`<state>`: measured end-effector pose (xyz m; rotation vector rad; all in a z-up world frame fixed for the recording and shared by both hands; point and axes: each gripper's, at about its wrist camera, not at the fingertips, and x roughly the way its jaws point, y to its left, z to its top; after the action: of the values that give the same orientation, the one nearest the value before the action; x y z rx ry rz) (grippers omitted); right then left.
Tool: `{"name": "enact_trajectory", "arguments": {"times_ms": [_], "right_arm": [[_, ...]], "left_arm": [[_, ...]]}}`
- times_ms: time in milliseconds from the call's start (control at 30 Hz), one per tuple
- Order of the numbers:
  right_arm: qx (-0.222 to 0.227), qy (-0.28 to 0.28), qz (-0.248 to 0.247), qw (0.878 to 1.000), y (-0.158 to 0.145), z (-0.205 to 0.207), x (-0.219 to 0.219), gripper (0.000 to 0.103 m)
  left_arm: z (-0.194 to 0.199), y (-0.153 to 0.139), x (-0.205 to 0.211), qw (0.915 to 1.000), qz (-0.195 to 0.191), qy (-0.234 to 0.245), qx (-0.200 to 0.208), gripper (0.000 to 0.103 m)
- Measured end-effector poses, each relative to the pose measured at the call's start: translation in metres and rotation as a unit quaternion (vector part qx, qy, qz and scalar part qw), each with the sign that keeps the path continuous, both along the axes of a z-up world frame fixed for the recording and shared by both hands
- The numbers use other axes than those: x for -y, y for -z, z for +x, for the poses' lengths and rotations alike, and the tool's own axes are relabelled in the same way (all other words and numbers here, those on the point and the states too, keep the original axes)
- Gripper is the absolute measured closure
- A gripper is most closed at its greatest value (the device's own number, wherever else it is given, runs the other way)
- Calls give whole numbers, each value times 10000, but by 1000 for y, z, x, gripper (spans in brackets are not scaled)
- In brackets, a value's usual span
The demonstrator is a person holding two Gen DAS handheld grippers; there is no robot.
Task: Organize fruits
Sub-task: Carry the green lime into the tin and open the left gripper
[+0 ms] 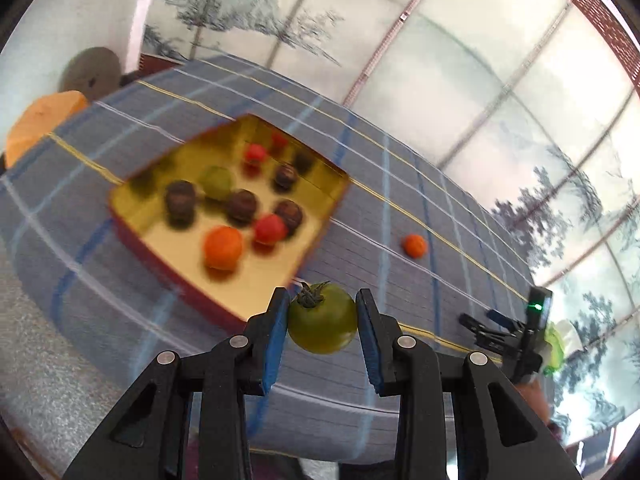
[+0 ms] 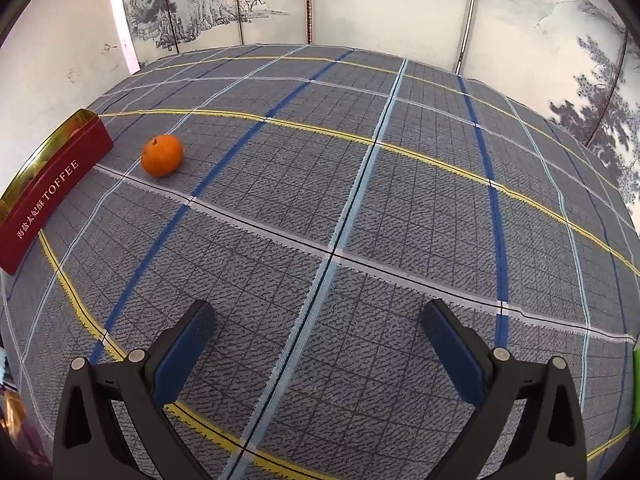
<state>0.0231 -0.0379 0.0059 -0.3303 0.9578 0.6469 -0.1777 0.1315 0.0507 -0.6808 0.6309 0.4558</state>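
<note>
The worktop (image 2: 360,200), covered in a grey plaid cloth with blue, white and yellow lines, fills both views, its edges curved away by the fisheye; behind it stands a painted folding screen (image 2: 192,8), cut off at the frame. On the cloth sits a red toffee tin (image 1: 224,216) with a gold inside; in the left wrist view it is blurred, so the fruits in it read only as several dark round ones, a few red, one orange and one green, and their kinds are hard to make out. In the right wrist view only one red wall of the tin shows at the left edge, the contents mostly hidden. The left tongs (image 1: 322,320) are clenched on a green tomato (image 1: 322,322) with its stalk on, held above the cloth just beside the tin's near corner. The right tongs (image 2: 318,344) are spread wide with nothing between them, low over bare cloth. A small orange fruit (image 2: 162,155) lies on the cloth just beside the tin, apart from both tongs
</note>
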Motion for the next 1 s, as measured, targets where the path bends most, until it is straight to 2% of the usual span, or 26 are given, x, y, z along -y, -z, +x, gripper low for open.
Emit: {"name": "enact_trajectory", "arguments": {"times_ms": [300,633,1000], "right_arm": [[26,85,21,10000,-1,-2,2,0],[38,217,26,9998,-1,-1,5,0],[41,217,30,9998,-1,-1,6,0]], "left_arm": [[-36,3,-43,9987,136,-499,31,68],[-33,11,-58,9981,157,-592,38,68],[-14,9,-61,9974,526,-492,-48,68]]}}
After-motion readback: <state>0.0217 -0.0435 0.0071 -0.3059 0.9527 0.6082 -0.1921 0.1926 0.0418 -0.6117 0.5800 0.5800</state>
